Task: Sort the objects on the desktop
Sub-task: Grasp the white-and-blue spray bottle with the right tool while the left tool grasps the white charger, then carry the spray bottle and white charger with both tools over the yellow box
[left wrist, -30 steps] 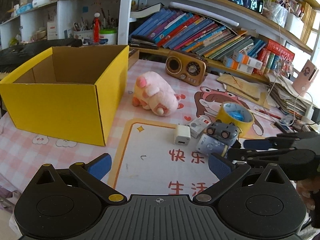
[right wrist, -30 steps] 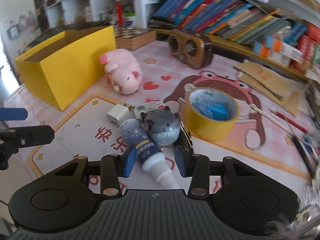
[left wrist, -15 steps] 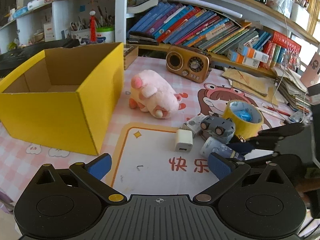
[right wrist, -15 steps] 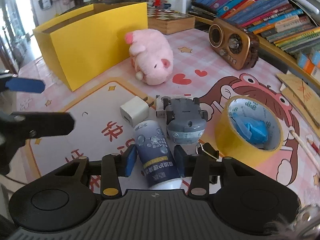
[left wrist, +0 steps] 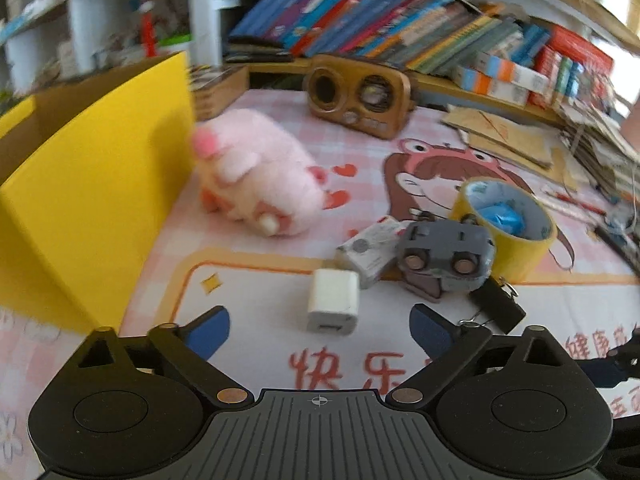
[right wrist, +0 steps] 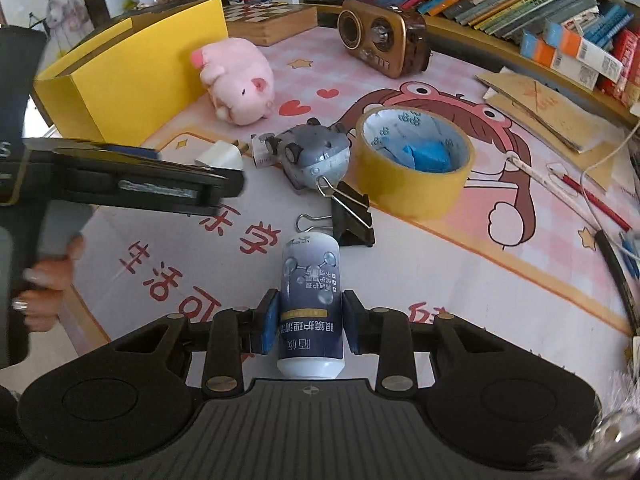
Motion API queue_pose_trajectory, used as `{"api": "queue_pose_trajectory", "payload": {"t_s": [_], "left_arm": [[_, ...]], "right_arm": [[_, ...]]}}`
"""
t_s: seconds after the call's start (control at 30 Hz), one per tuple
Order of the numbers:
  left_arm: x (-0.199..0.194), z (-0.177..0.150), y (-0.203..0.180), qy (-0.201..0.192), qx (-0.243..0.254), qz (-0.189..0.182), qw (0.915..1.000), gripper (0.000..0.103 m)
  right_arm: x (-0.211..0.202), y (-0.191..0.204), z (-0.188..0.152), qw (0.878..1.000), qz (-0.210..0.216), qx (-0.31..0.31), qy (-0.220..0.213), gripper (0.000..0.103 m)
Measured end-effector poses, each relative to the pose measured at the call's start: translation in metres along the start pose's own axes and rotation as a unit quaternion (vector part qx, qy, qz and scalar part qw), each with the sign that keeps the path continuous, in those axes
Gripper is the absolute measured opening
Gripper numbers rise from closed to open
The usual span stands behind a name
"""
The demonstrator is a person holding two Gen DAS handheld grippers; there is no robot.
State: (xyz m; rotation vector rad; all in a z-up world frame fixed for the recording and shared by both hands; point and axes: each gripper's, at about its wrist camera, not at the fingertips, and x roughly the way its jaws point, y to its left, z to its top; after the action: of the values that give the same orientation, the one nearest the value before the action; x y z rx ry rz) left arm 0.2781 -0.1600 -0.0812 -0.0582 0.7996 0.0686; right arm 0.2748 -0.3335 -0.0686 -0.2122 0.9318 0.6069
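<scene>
The right gripper (right wrist: 308, 322) has its jaws clamped on the bottle (right wrist: 310, 304), lifted above the counter (right wrist: 460, 264). Carry it level to the box (right wrist: 132, 64), clear of the left gripper (left wrist: 320, 324), whose jaws gape empty over the charger (left wrist: 333, 302).

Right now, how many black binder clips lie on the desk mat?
1. The black binder clip lies on the mat just in front of the gray toy car, beside the yellow tape roll. Another could be hidden behind these things.
</scene>
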Motion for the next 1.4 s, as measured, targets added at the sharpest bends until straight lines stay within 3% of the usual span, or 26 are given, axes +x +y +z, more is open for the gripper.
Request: {"api": "queue_pose_trajectory", "payload": {"t_s": [0.13,0.2,0.27,0.53,0.83,1.4], "left_arm": [[0.007,-0.002,-0.012,-0.005,0.033,0.016,0.9993,0.058],[0.007,-0.002,-0.011,-0.009,0.032,0.012,0.9994,0.049],[0.006,-0.002,-0.013,-0.013,0.042,0.009,0.999,0.028],[-0.006,-0.002,-0.002,-0.013,0.022,0.001,0.9997,0.026],[-0.06,-0.008,0.017,-0.045,0.0,-0.036,0.9984,0.026],[-0.15,-0.05,0.092,-0.066,-0.012,-0.051,0.9964,0.026]], "right_arm": [[-0.001,0.0,0.0,1.0,0.002,0.002,0.0,0.03],[-0.001,0.0,-0.001,1.0,0.001,0.004,-0.001,0.03],[-0.001,0.002,-0.002,1.0,-0.003,0.002,-0.004,0.03],[-0.009,0.004,-0.003,0.999,-0.007,0.029,-0.025,0.03],[-0.03,0.02,0.001,0.998,0.01,0.053,-0.039,0.03],[-0.06,0.117,-0.005,0.996,0.017,0.061,-0.06,0.03]]}}
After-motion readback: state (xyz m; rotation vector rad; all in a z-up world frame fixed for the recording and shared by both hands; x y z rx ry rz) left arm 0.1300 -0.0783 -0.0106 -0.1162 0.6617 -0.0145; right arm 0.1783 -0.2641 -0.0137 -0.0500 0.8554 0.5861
